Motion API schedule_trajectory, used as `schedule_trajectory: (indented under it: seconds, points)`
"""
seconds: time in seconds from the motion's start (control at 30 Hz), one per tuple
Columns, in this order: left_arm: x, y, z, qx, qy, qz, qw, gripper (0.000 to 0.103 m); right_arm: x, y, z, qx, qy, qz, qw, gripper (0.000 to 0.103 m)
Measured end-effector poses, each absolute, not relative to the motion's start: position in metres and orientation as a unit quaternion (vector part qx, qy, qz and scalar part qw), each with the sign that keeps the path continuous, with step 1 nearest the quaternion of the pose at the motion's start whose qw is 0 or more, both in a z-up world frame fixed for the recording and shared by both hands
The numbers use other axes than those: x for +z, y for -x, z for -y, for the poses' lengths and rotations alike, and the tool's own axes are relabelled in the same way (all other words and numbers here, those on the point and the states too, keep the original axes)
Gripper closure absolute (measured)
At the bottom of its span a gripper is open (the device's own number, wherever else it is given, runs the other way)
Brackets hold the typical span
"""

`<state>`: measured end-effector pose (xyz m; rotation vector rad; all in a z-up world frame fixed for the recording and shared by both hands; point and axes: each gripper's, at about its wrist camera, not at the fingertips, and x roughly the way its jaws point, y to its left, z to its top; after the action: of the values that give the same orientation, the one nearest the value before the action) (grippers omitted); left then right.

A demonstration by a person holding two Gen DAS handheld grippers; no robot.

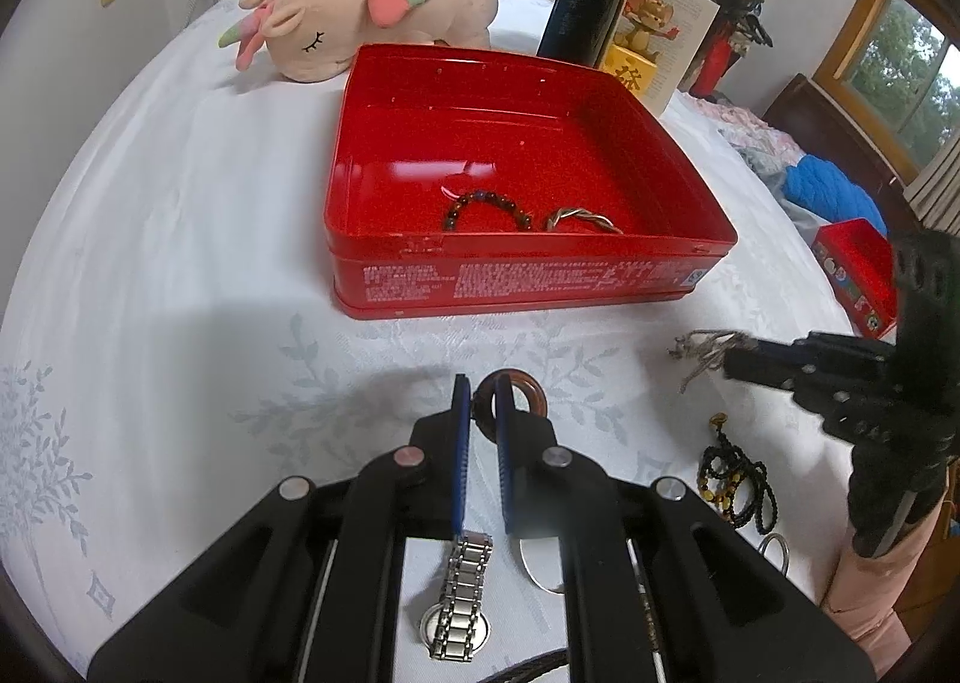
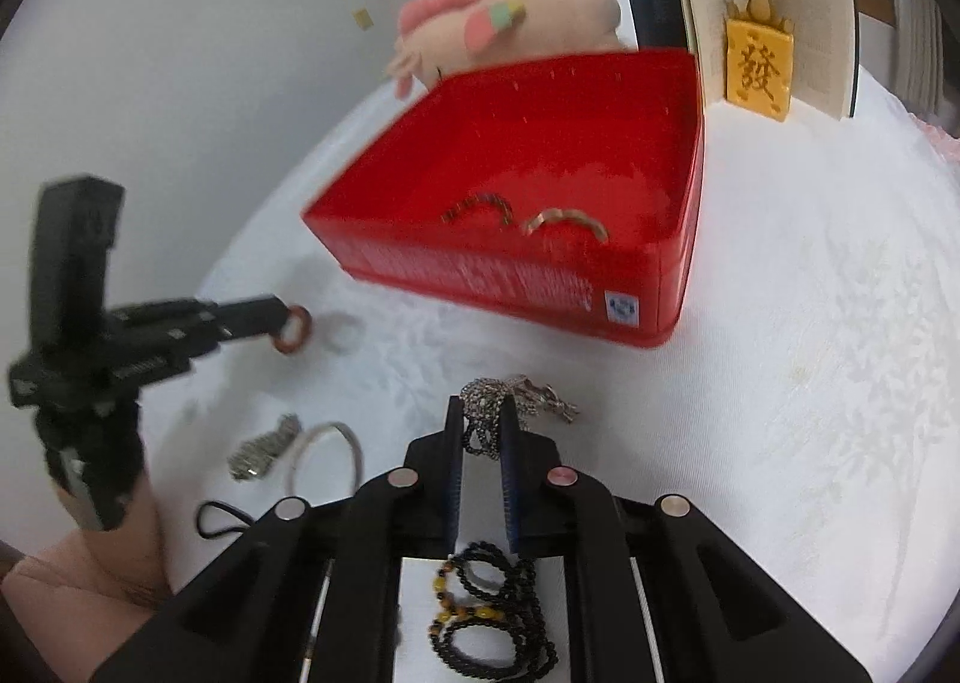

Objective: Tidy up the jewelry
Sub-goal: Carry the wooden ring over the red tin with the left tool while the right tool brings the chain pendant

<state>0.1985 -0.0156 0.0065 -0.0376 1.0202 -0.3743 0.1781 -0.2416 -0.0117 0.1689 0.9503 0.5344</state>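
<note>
Left gripper (image 1: 482, 410): clamped on round brown wooden ring (image 1: 521, 394), just before open red metal tin (image 1: 528, 275).
Right gripper (image 2: 483, 425): clamped on silver chain necklace (image 2: 517, 396), near tin.

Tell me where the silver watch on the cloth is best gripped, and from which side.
Grip the silver watch across its metal band just above the round case, coming from straight above. It lies flat with the narrow band stretched lengthwise, so fingers probably close best across its width.
</note>
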Motion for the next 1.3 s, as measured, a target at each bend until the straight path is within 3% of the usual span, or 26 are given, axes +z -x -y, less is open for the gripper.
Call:
schedule_trajectory:
  seconds: [0.63, 0.83, 1.3]
  points:
    - [0.080, -0.242, 0.035, -0.193, 0.021, -0.427, 0.883, 0.096, 0.092, -0.207, 0.240, 0.253, -0.044, -0.365, 0.895, 0.092]
    - [0.072, -0.278, 0.041, -0.184, 0.031, -0.436, 0.880, 0.096, 0.085, -0.247, 0.233, 0.235, -0.042, -0.378, 0.894, 0.092]
    - [0.012, -0.358, 0.052, -0.152, 0.023, -0.502, 0.851, 0.096, 0.012, -0.346, 0.238, 0.177, -0.040, -0.450, 0.875, 0.092]
